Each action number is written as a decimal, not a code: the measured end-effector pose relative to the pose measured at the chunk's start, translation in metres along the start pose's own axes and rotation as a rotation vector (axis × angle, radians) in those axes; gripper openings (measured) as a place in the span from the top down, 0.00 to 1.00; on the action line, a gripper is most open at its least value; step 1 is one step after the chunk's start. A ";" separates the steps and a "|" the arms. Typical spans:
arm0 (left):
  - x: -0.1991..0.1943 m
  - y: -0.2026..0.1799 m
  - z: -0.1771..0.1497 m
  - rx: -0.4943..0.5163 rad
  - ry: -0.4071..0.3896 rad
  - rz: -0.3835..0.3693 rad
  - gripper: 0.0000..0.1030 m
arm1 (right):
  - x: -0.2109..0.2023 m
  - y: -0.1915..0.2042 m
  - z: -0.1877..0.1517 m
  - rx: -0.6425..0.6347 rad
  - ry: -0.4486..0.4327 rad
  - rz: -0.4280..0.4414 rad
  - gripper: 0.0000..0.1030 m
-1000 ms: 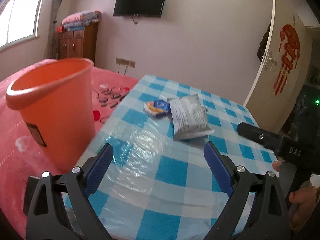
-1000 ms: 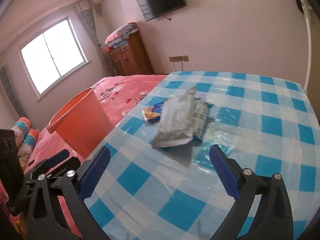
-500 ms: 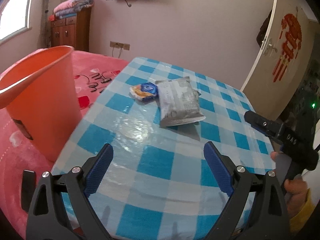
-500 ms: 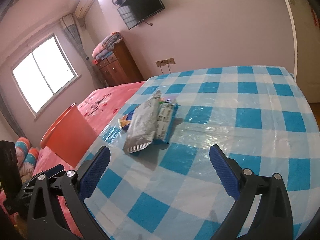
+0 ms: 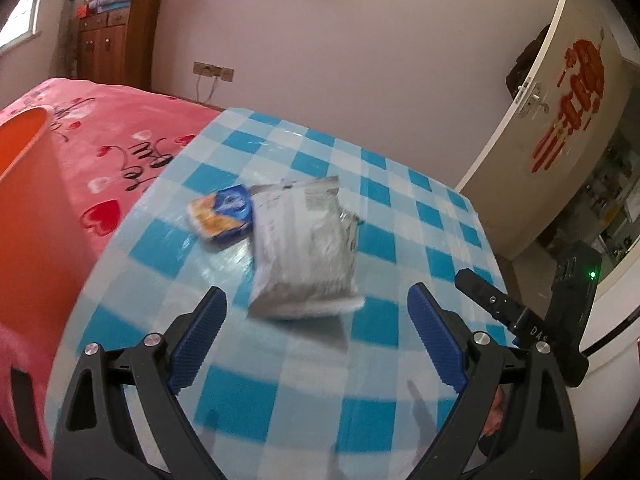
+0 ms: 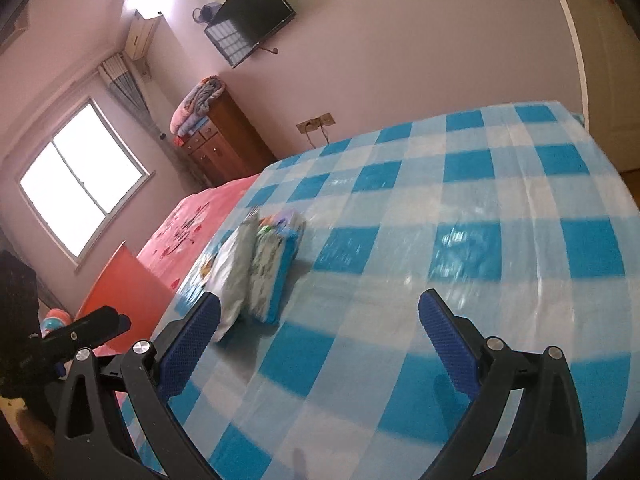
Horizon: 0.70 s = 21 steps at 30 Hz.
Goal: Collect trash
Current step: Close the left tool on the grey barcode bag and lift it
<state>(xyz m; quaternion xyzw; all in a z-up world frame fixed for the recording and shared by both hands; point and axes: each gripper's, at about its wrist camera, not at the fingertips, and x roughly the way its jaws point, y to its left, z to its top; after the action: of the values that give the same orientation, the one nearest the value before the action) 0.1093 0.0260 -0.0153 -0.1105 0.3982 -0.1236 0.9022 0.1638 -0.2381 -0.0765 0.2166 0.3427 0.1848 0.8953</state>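
Observation:
A silver snack bag (image 5: 304,252) lies on the blue checked table (image 5: 280,400), with a small blue-and-orange wrapper (image 5: 222,216) just to its left. My left gripper (image 5: 316,340) is open, a short way in front of the silver bag. My right gripper (image 6: 320,340) is open and empty over the table; the silver bag (image 6: 232,272) and a blue printed packet (image 6: 276,268) beside it lie ahead to its left. The orange bin (image 5: 28,220) stands left of the table, also seen in the right wrist view (image 6: 124,284).
A pink bedspread (image 5: 112,152) lies left of the table, around the bin. A wooden cabinet (image 5: 116,40) stands against the far wall. A white door (image 5: 560,120) is at the right. The other gripper (image 5: 532,320) shows at the table's right edge.
Both grippers have moved forward and up over the table. The left one is closer to the silver bag, the bin has slid to the left edge. The right view has swung rightward.

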 end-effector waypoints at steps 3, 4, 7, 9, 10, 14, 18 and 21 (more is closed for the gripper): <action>0.023 -0.006 0.013 0.005 0.029 0.007 0.10 | 0.010 -0.006 0.014 -0.012 0.012 0.001 0.05; 0.031 -0.007 0.017 0.003 0.039 0.004 0.10 | 0.012 -0.008 0.016 -0.009 0.015 0.008 0.05; 0.054 -0.009 0.026 -0.005 0.070 0.012 0.10 | 0.019 -0.016 0.022 -0.001 0.027 0.018 0.05; 0.066 -0.007 0.029 -0.021 0.084 0.023 0.10 | 0.023 -0.021 0.025 0.004 0.038 0.017 0.05; 0.073 -0.006 0.031 -0.030 0.096 0.023 0.10 | 0.024 -0.023 0.026 0.009 0.042 0.022 0.05; 0.093 -0.004 0.035 -0.038 0.118 0.037 0.10 | 0.029 -0.031 0.026 0.038 0.069 0.035 0.05; 0.106 0.003 0.039 -0.065 0.129 0.055 0.11 | 0.034 -0.034 0.022 0.042 0.100 0.044 0.05; 0.112 0.010 0.040 -0.091 0.133 0.068 0.13 | 0.035 -0.034 0.021 0.034 0.105 0.049 0.05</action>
<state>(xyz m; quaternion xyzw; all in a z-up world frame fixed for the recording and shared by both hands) 0.2135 0.0048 -0.0694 -0.1294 0.4660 -0.0817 0.8714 0.2088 -0.2552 -0.0986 0.2301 0.3868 0.2118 0.8675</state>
